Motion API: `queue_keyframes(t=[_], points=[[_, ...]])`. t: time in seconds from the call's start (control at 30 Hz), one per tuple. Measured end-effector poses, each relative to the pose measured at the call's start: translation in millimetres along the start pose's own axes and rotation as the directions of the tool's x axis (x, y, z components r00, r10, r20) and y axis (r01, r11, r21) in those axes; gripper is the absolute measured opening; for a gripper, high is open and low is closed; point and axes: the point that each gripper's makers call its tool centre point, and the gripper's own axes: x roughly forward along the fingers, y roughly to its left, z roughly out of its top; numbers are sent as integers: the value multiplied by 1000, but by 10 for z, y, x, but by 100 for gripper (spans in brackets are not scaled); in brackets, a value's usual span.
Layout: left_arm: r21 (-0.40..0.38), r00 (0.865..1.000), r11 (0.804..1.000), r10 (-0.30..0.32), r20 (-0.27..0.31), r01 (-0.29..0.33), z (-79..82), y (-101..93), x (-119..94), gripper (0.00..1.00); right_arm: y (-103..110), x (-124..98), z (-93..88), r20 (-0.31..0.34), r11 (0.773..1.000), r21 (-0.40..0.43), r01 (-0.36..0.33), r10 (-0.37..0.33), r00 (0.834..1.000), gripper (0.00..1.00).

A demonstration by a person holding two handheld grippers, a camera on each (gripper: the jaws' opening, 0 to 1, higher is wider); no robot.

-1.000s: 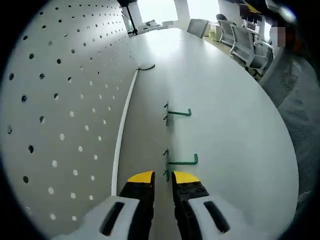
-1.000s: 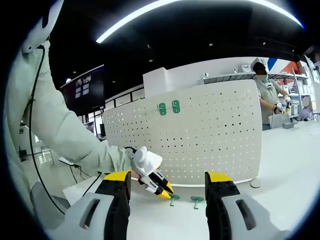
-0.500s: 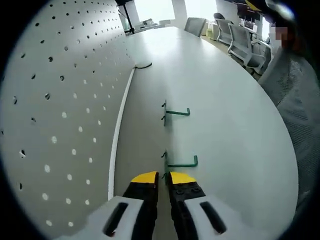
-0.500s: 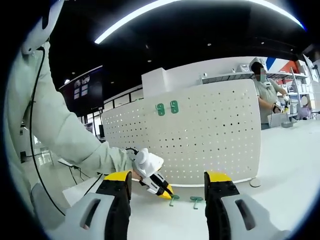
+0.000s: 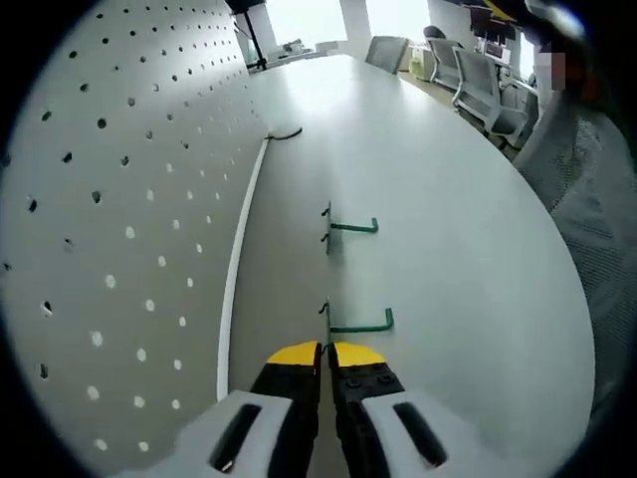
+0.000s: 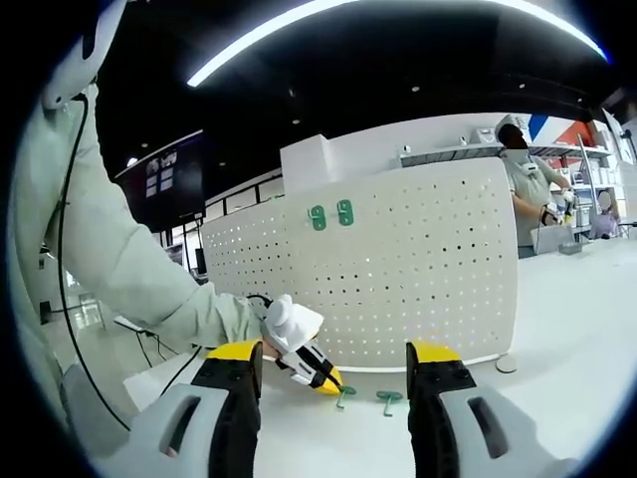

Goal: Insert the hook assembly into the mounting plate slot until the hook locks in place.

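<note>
Seen first through the left gripper view, the left gripper (image 5: 325, 351) rises from the bottom edge with its two yellow-tipped jaws pressed together. Their tips sit at the near end of a green hook (image 5: 355, 323) that lies flat on the white table (image 5: 448, 249); whether the tips actually pinch its wire cannot be told. A second green hook (image 5: 348, 227) lies farther along the table, apart from the first. To the left stands a white pegboard (image 5: 119, 229) full of small round holes, its lower edge meeting the table along a pale strip. A thin dark cable (image 5: 286, 132) lies on the table at the board's far end. Grey office chairs (image 5: 483, 85) stand past the table's far right edge.

Next, the right gripper view looks at the pegboard (image 6: 398, 269) from the front. The right gripper (image 6: 333, 358) has its yellow-tipped jaws spread wide apart and holds nothing. Between them, lower down, the left gripper (image 6: 320, 378) shows its yellow tips touching the near hook (image 6: 345, 394), with the other hook (image 6: 388, 398) just beside it on the table (image 6: 557, 329). A person's pale sleeve (image 6: 119, 259) reaches in from the left. Two green pieces (image 6: 331, 213) hang side by side near the board's top edge. Another person (image 6: 528, 189) stands behind the board at the right.
</note>
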Motion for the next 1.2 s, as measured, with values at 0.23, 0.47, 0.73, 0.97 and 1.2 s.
queue_keyframes(t=[0.23, 0.47, 0.73, 0.97, 1.2], points=[[-5, 1000, 1000, 26, 13, -26, 36, 59, -95, 4, 5, 3, 4, 1, 1000, 0, -3, 3, 1000, 56], [-15, 998, 999, 50, 25, -50, 54, 76, -215, 4, 11, 4, 6, 1, 1000, -3, -6, 6, 1000, 56], [-25, 996, 997, 79, 30, -78, 32, 79, -378, 4, 33, 10, -6, -4, 1000, -8, -15, 15, 1000, 56], [-24, 991, 993, 121, 63, -120, 103, 69, -562, 4, 45, 11, -9, -6, 1000, -9, -20, 20, 1000, 56], [-21, 969, 980, 199, 145, -198, 330, 109, -847, 4, 79, 14, -14, -9, 999, -17, -33, 33, 999, 56]])
